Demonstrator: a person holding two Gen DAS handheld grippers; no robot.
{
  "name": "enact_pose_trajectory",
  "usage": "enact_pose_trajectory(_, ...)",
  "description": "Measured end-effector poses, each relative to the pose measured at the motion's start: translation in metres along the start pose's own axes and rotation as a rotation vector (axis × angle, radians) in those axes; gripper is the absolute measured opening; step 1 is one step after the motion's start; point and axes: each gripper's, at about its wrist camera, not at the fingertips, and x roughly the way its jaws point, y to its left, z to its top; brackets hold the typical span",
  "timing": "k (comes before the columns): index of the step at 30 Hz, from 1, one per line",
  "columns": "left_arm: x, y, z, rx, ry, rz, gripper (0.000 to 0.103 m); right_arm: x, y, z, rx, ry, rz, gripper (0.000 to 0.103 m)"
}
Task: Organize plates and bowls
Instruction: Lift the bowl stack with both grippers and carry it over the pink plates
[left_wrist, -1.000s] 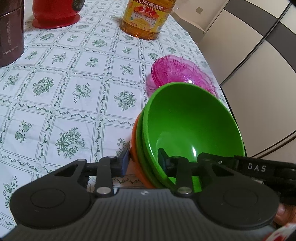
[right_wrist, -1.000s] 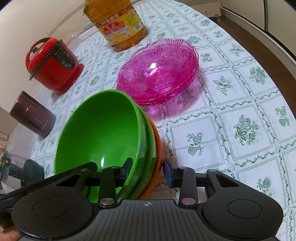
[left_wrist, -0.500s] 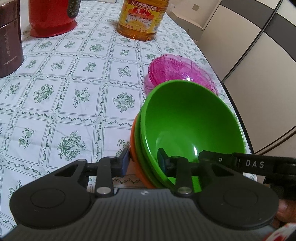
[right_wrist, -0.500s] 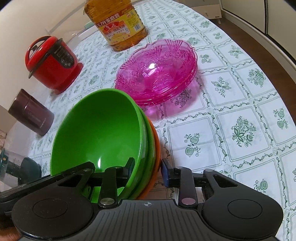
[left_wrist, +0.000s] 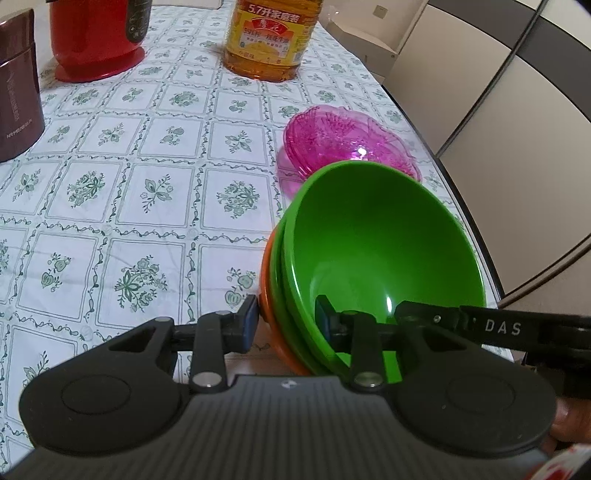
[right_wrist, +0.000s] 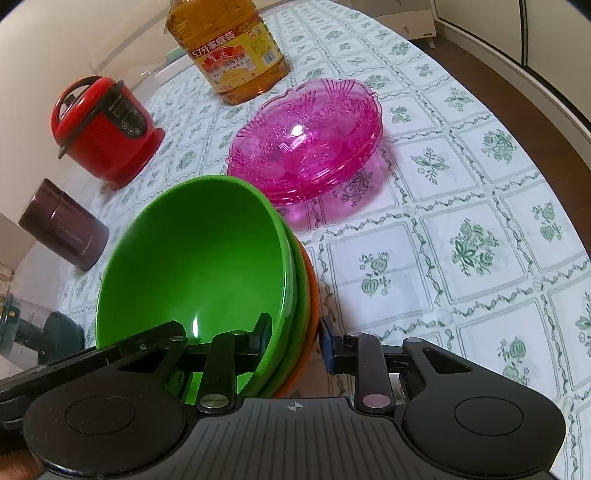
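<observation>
**A:** What's the bowl stack (left_wrist: 369, 258) like to handle?

**B:** It is a nest of three: two green bowls inside an orange bowl (right_wrist: 312, 295). They look like smooth, stiff plastic, so I would judge them light, hard to break and a bit slippery. The rim is the place to take them, one finger inside the top bowl and one outside the orange one.

**A:** Is that how they are held?

**B:** Yes. The left tongs (left_wrist: 286, 319) are clamped across all three walls on one side. The right tongs (right_wrist: 295, 338) straddle the opposite side; their jaws have just been closing on the rims, and the outer blue pad looks at the orange wall, contact not quite clear.

**A:** Where is the stack?

**B:** Tilted up between the two tongs, near the desk (left_wrist: 155, 155) edge; whether its base touches the cloth is hidden.

**A:** Anything in the bowls?

**B:** The top green one is empty. Just beyond sit the pink glass dishes (right_wrist: 306, 140), stacked, also empty, and more fragile. Farther off are an oil bottle (right_wrist: 231, 48) full of amber oil, a red cooker (right_wrist: 105, 129) and a dark canister (right_wrist: 64, 229).
</observation>
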Motion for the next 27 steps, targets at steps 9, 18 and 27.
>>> enact_pose_trajectory(9, -0.012, -0.014, -0.002, 0.023, -0.013, -0.014, 0.029, -0.019, -0.005, -0.005, 0.007, -0.012, -0.002, 0.028)
enact_pose_trajectory(18, -0.024, -0.031, 0.007, 0.041, -0.044, -0.032, 0.029, -0.043, -0.008, 0.001, 0.007, -0.056, -0.002, 0.028)
enact_pose_trajectory(27, -0.024, -0.045, 0.025, 0.054, -0.061, -0.049, 0.029, -0.057, -0.008, 0.019, -0.003, -0.090, -0.009, 0.028)
